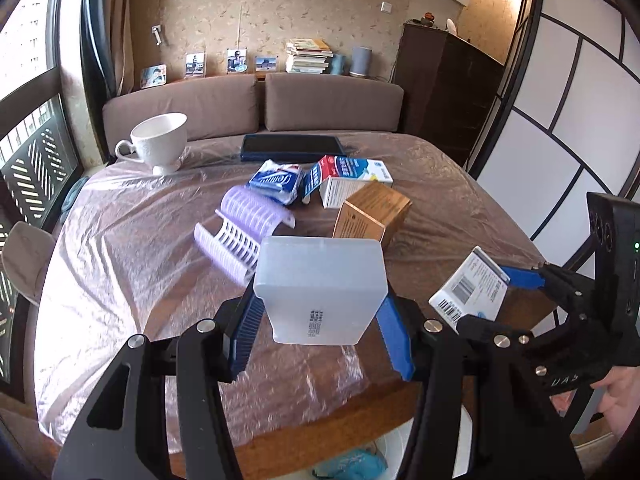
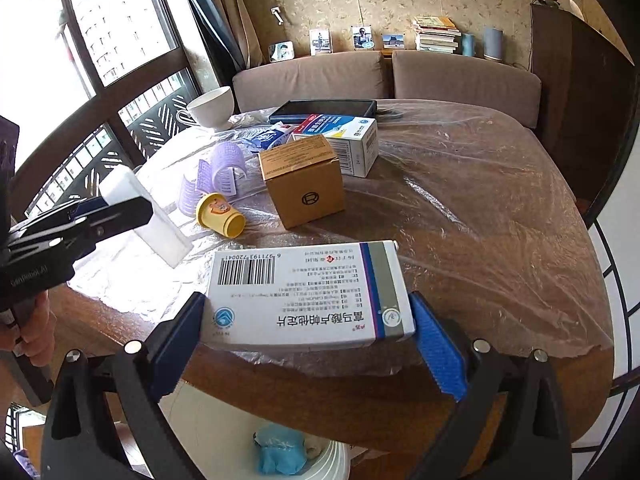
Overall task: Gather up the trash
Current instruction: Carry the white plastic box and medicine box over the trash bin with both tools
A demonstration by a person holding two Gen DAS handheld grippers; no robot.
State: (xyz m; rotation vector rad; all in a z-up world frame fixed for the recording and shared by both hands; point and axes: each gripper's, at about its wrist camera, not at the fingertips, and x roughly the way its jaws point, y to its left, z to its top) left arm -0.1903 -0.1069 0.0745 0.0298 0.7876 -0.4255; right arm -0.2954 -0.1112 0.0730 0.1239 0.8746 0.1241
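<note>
Frosted plastic box (image 1: 322,292) sits clamped in the left gripper (image 1: 320,326) above the table (image 1: 440,216) edge. The right gripper (image 2: 308,344) pinches a white carton (image 2: 308,296), over a bin (image 2: 328,460).

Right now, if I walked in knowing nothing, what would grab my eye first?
Two grippers, each clamped on a piece of trash above the table's near edge: the left gripper on a frosted plastic box, the right gripper on a white medicine carton. Behind them, boxes and purple hair rollers clutter the plastic-covered table.
</note>
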